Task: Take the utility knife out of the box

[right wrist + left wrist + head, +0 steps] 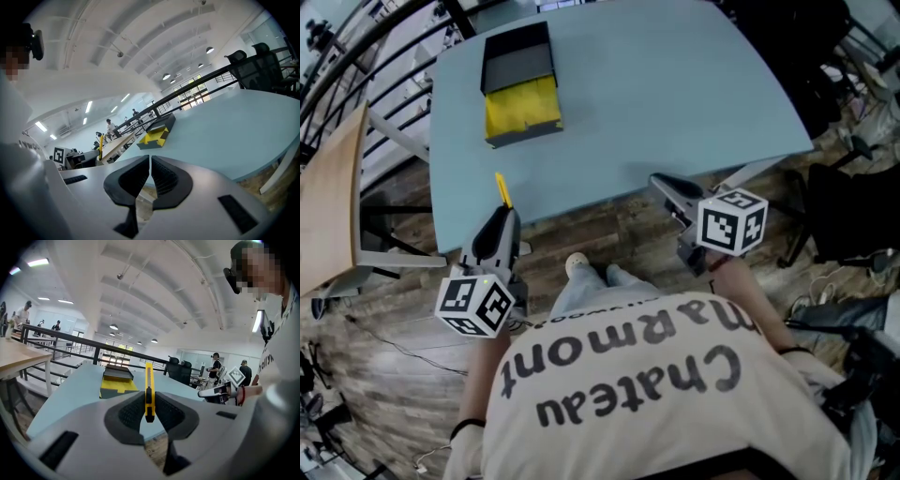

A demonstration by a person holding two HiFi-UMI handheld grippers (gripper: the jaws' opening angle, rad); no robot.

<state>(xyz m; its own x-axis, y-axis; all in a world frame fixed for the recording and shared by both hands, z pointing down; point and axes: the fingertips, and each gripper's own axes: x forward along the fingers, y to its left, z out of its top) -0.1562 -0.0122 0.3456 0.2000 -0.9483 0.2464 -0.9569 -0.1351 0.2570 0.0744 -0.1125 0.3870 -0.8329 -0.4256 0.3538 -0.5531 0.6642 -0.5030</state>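
Smooth blue tabletop (656, 103), yellow-lined box (523, 111); slim utility knife (149, 385) in left claw (502, 217)

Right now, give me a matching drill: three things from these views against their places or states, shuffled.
Things:
1. yellow utility knife
2. dark box with yellow lining
3. right gripper

Places or states:
A. jaws together, nothing between them
B. clamped in the jaws of the left gripper
C. resting on the pale blue table

Pairs: 1-B, 2-C, 3-A
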